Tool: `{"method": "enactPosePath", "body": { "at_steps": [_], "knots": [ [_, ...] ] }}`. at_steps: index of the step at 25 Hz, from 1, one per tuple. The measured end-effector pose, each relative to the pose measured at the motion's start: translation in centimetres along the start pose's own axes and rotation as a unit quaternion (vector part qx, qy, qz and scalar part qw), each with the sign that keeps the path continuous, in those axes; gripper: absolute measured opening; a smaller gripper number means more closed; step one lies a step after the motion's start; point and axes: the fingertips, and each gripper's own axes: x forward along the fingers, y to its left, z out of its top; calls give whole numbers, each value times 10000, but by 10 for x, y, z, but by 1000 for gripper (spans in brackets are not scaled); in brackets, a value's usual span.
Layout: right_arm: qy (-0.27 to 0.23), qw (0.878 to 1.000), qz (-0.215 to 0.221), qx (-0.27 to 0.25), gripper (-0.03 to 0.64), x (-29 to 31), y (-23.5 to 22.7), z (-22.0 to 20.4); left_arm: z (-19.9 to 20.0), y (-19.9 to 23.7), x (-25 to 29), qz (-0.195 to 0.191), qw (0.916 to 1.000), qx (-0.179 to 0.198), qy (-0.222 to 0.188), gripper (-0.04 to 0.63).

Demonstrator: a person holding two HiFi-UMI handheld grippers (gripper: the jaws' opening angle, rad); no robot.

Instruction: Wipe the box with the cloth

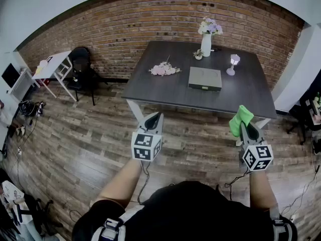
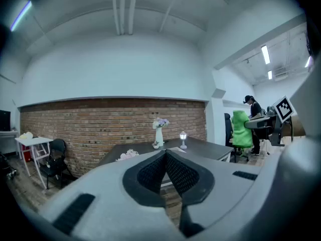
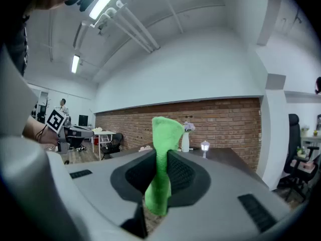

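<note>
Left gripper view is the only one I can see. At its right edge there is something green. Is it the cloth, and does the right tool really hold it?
Observer: Yes. In the right gripper view the right tool is shut on the green cloth, which sticks up past the jaws.
Operator: I cannot find the box. Where is it?
Observer: The flat grey box lies on the dark table, between the pink flowers and the small lamp.
Operator: Is the cloth near it?
Observer: No. In the head view the left tool and the right one hang over the wooden floor, short of the table's near edge.
</note>
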Motion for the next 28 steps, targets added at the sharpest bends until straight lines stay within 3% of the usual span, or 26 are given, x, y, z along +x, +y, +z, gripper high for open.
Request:
{"method": "enactPosePath", "body": {
  "at_steps": [20,28],
  "knots": [
    [68,10000,-15,-7,55,6,6,-3,4,-7,2,-111,9999,-42,-98,9],
    [-144,9996,167,200,55,14,27,4,3,4,-1,-216,9997,-17,-98,9]
  ]
}}
